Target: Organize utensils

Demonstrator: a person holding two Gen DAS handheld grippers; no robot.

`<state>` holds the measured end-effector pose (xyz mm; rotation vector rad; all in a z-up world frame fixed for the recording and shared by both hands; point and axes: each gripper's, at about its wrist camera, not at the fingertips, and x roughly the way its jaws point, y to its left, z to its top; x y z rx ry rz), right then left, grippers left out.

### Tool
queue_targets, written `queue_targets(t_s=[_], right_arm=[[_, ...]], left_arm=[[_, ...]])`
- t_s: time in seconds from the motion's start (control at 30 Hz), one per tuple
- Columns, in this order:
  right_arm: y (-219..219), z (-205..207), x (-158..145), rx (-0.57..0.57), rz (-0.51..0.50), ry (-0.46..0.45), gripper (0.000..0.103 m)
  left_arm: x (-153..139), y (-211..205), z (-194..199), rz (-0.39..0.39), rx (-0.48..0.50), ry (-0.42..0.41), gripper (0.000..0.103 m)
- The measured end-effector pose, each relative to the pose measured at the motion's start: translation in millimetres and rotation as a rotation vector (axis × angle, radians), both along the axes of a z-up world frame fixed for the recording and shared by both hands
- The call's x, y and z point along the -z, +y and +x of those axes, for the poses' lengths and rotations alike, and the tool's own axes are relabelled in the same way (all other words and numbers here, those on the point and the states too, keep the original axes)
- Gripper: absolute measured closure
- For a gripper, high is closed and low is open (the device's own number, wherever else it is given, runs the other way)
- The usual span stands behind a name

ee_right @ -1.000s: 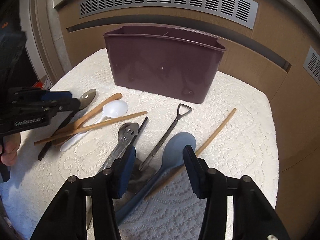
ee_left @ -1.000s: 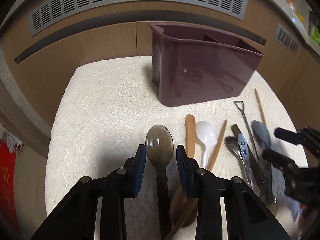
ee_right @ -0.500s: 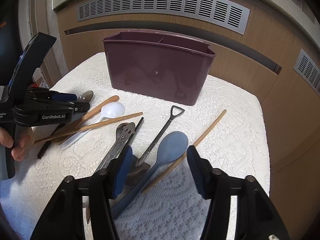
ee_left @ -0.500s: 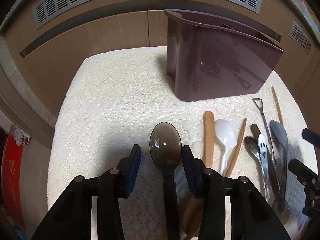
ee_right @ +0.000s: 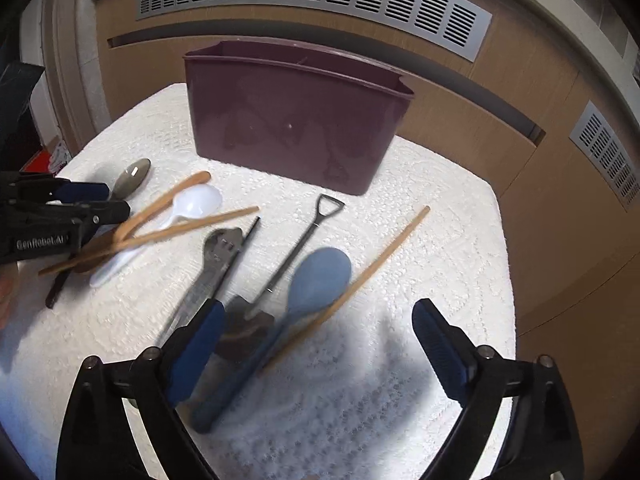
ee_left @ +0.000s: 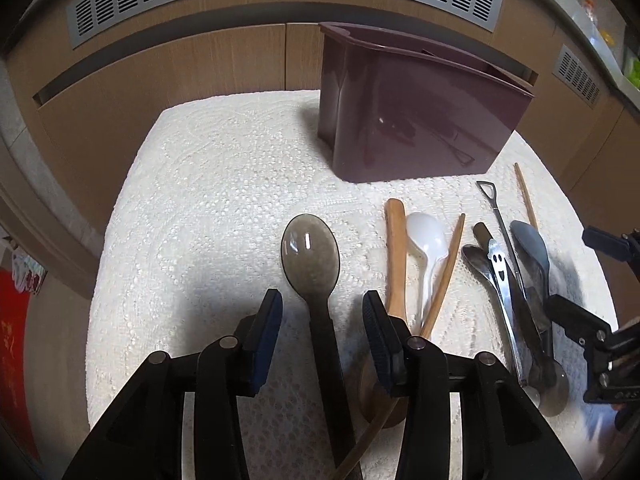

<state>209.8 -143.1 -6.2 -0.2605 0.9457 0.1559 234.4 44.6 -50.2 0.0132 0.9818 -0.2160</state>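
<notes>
In the left wrist view the left gripper (ee_left: 322,322) reaches up from the bottom of the frame and tilts down toward the desk (ee_left: 208,184), which has a white lace cloth. Its fingers (ee_left: 266,330) stand a little apart, one on each side of the dark handle of the smoky brown spoon (ee_left: 310,252); the pads do not press on the handle. The bowl of this spoon lies just above the fingertips, in the middle of the frame.

To the right of it lie a wooden spoon (ee_left: 396,248), a white plastic spoon (ee_left: 427,240) and a chopstick (ee_left: 444,276), close together. Farther right is a heap of metal pieces with a grey-blue spoon (ee_left: 530,248). The purple utensil box (ee_left: 416,120) stands upright in the upper right part, behind all the utensils.

In the right wrist view the right gripper (ee_right: 316,330) also points down at the desk from the bottom edge. Its fingers (ee_right: 438,340) are opening and stand wide apart. The handle of the grey-blue spoon and a second chopstick (ee_right: 360,280) pass between them, but neither is clamped. The left gripper shows at the left edge of this frame, with a bit of a hand (ee_right: 6,292) under it
</notes>
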Motion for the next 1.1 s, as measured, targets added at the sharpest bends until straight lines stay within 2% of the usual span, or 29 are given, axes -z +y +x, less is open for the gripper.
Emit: queue_targets(t_s=[0.1,0.13,0.17,0.23,0.37,0.5,0.7,0.83,0.93,1.0,1.1], right_arm=[[8.1,3.1,-5.9,-0.051,0.101,0.015,0.014],[12.0,4.3,-7.7,-0.059,0.113,0.016,0.025],[16.4,5.5,-8.7,-0.064,0.114,0.016,0.043],[25.1,10.0,-6.7,-0.078,0.108,0.04,0.06],[30.0,21.0,6.2,-0.098,0.206,0.148,0.069],[35.4,17.8,19.7,-0.127,0.148,0.19,0.07],[15.8,6.9,14.5,-0.091,0.068,0.127,0.07],[-3.0,5.9,11.7,-0.068,0.103,0.114,0.07],[-13.8,4.9,6.6,-0.06,0.126,0.086,0.069],[-15.9,5.5,3.3,-0.052,0.135,0.07,0.065],[-20.5,10.2,-1.5,-0.037,0.149,0.052,0.053]], left_arm=[[0.6,4.8,-1.5,-0.026,-0.012,0.029,0.061],[0.4,7.0,-2.4,-0.031,-0.017,0.029,0.061],[0.2,8.2,-3.7,-0.033,-0.018,0.027,0.061],[-2.5,11.6,-7.9,-0.042,-0.023,0.016,0.061],[-9.6,15.0,-14.4,-0.027,-0.027,-0.029,0.061],[-9.6,13.9,-6.7,-0.049,-0.019,-0.002,0.061],[-2.4,0.7,20.6,-0.002,-0.04,0.04,0.06],[-0.6,-10.3,35.8,0.074,-0.054,0.019,0.06],[-0.2,-13.8,43.3,0.074,-0.052,0.028,0.061],[-1.8,-14.0,43.6,0.056,-0.048,0.026,0.07],[-10.5,-14.9,32.3,0.001,-0.032,-0.025,0.07]])
